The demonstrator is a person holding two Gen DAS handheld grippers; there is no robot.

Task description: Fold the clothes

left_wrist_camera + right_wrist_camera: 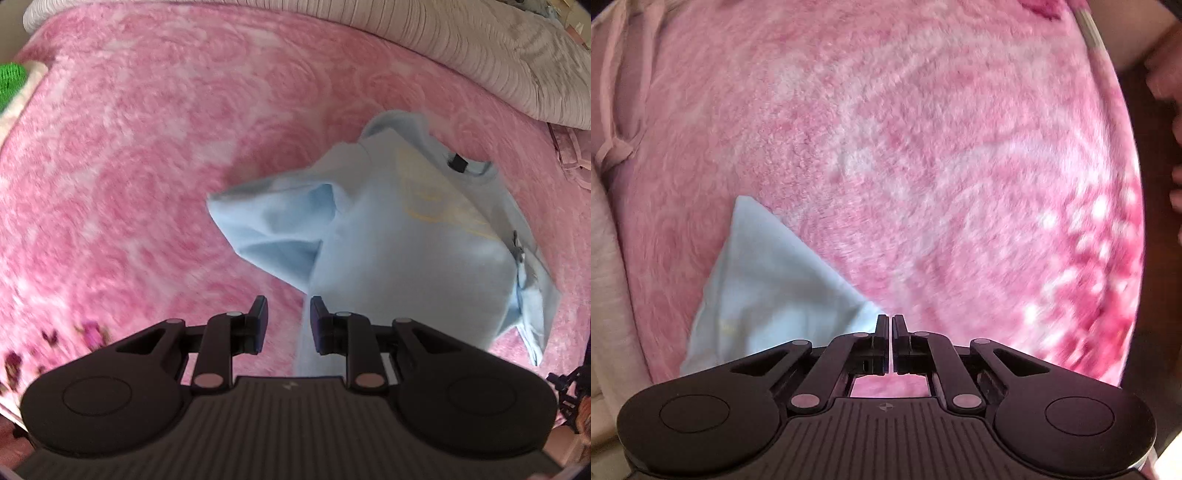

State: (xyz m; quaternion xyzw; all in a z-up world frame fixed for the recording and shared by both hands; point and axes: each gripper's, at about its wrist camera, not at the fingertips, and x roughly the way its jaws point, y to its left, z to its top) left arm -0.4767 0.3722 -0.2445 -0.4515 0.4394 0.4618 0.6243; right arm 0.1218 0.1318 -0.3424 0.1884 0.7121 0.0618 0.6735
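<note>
A light blue shirt (406, 236) with a pale yellow print and a dark neck tag lies rumpled on the pink fleece blanket (147, 166), one sleeve bunched out to the left. My left gripper (288, 321) hovers at the shirt's near edge. It is open, and a strip of blue cloth runs down just inside its right finger (318, 321). In the right wrist view a triangular corner of the shirt (768, 280) tapers right up to the tips of my right gripper (889, 323). Its jaws are pressed together on that corner.
A grey striped pillow or quilt (480, 55) borders the blanket at the far right. A green item (13, 83) sits at the left edge. Pale pink clothing with a drawstring (617, 110) lies to the left. A person's hand (1171, 110) shows beyond the blanket's right edge.
</note>
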